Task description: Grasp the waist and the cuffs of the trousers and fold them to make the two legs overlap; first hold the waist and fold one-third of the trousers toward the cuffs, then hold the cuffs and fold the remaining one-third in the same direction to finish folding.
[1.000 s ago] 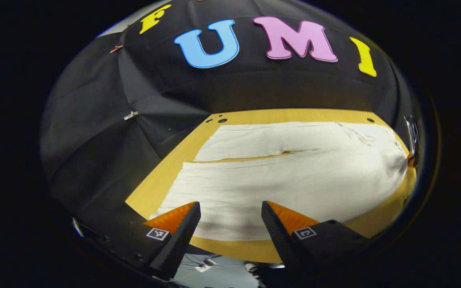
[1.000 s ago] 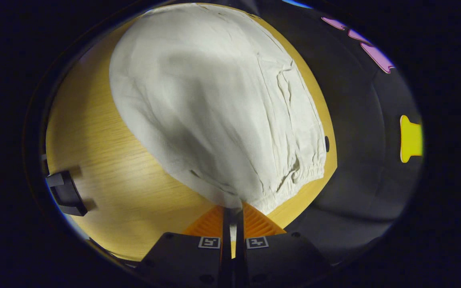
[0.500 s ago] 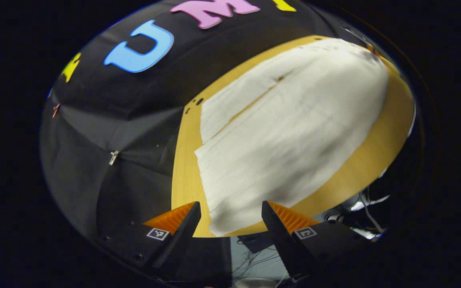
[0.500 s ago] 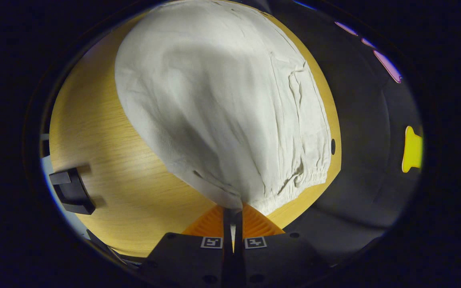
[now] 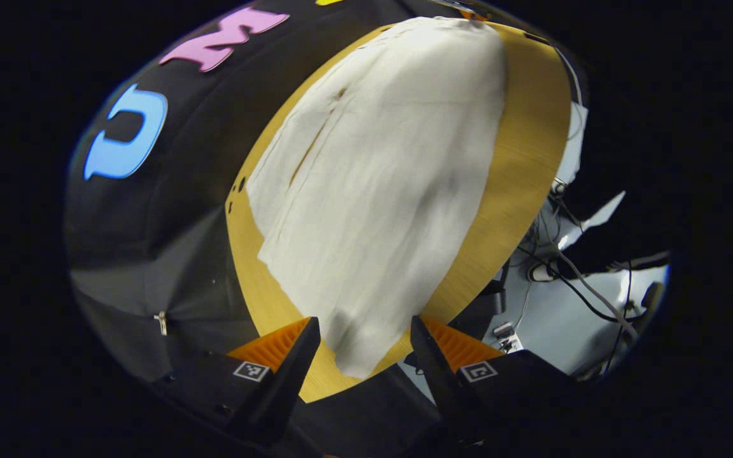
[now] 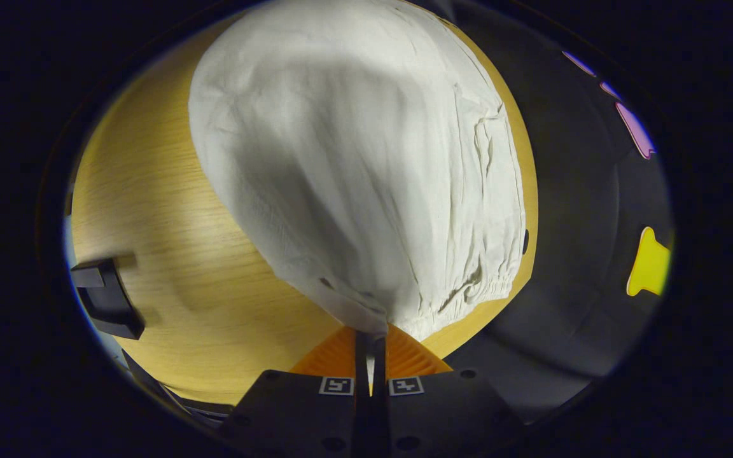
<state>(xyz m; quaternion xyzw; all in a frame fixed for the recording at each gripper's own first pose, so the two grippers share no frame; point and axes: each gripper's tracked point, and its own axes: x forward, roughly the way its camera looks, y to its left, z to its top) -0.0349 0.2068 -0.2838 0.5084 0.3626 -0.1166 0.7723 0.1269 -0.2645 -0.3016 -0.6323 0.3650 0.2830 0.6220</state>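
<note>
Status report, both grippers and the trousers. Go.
Right gripper shut on trousers at the waist. Left gripper open, over a cuff corner. Nothing in the way.

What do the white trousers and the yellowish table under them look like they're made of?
White trousers: probably thin woven cotton or linen, matte; soft creases and a gathered elastic waist. Yellowish table: wood or wood-look laminate, smooth with fine straight grain; which one cannot be told.
</note>
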